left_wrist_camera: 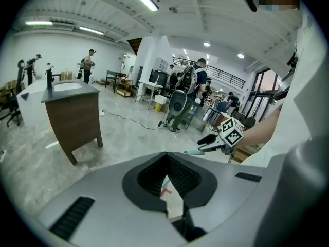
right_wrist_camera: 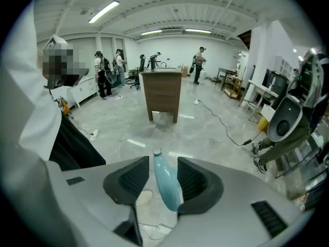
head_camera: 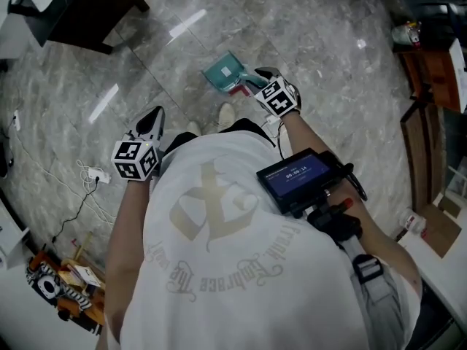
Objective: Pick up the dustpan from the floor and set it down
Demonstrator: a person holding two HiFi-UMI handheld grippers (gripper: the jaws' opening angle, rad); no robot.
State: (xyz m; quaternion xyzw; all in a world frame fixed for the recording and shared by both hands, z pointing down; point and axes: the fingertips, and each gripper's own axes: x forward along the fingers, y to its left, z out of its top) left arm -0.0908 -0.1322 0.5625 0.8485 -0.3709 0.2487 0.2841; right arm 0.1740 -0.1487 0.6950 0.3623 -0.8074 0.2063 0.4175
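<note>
Scene: seen from above, a person in a white shirt stands on a grey marble floor (head_camera: pixel 328 86) with a claw in each hand.
Right claw (right_wrist_camera: pixel 163 161): its jaws are apart and angled down toward the floor. The teal handle (right_wrist_camera: pixel 165 184) of the dustpan stands between them. It leans on the pad at that view's right side, and a gap shows between it and the other pad.
Dustpan (head_camera: pixel 222 70): a teal pan just ahead of the right claw's tips, its handle running back between the jaws. The views do not show whether the pan rests on the floor or is lifted off it.
Left claw (left_wrist_camera: pixel 165 156): its jaws are together at the tips and grip nothing. A pale patch with a red mark shows in the gap behind the tips, and what it is cannot be told.
Claws to each other: the left claw is held well apart from the dustpan, off to the left of the right claw and nearer the person's body.
Marker cubes: a black-and-white cube (head_camera: pixel 277 97) sits just behind the right claw's jaws, and another (head_camera: pixel 136 159) behind the left claw's.
Shoe (head_camera: pixel 227 114): a pale toe on the floor, just behind the right claw and near the pan.
Cabinet (right_wrist_camera: pixel 163 94): dark wood, standing well beyond the right claw's tips.
Cable (head_camera: pixel 91 173): a white lead on the floor, beside the left claw on its outer side.
</note>
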